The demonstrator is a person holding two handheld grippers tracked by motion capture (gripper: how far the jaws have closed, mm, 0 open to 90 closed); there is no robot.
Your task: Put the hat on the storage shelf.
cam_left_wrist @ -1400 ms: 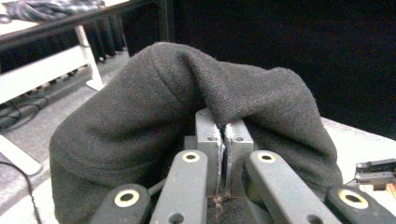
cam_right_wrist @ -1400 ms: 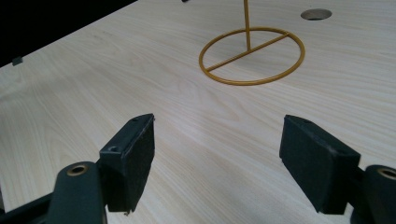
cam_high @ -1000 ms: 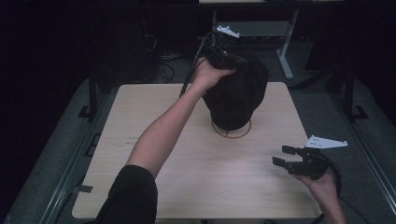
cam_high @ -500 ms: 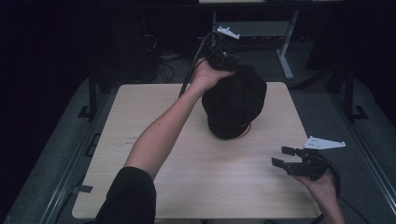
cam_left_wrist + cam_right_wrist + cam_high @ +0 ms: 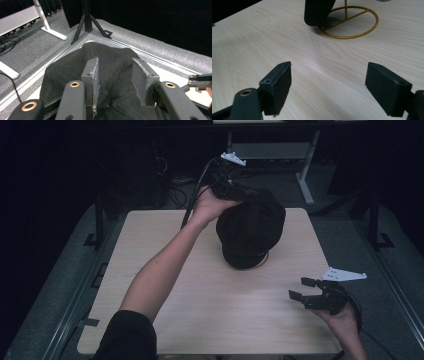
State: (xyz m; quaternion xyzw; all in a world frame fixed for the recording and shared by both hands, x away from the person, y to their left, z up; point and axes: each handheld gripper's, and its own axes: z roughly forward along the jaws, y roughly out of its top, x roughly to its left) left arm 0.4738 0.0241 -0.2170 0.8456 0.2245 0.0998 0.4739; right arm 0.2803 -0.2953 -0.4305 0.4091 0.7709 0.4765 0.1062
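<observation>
Two grippers are in play above a light wooden table (image 5: 165, 270); the left gripper (image 5: 235, 190) is at the far edge, the right gripper (image 5: 307, 290) near the right front corner. A black cap (image 5: 250, 232) hangs over a brass wire stand (image 5: 352, 22), whose ring base rests on the table under the cap's lower edge. In the left gripper view the jaws stand apart with dark cloth lying between and below them (image 5: 115, 72); whether they pinch a fold of the cap cannot be told, as the pads are not closed together and the fabric bulges between them. In the high view this gripper sits at the cap's top rear, touching or nearly touching it. The right gripper is released, jaws wide, nothing between them, hovering over bare wood.

Governing relation: the cap lies directly under and ahead of the left gripper, and well apart from the right gripper, up and to the left of it across the table; the left hand (image 5: 207, 205) is plainly nearer. The cap's long axis runs from the gripper downward toward the person, brim end lowest by the ring; judged, any lift would go upward off the stand's post.
</observation>
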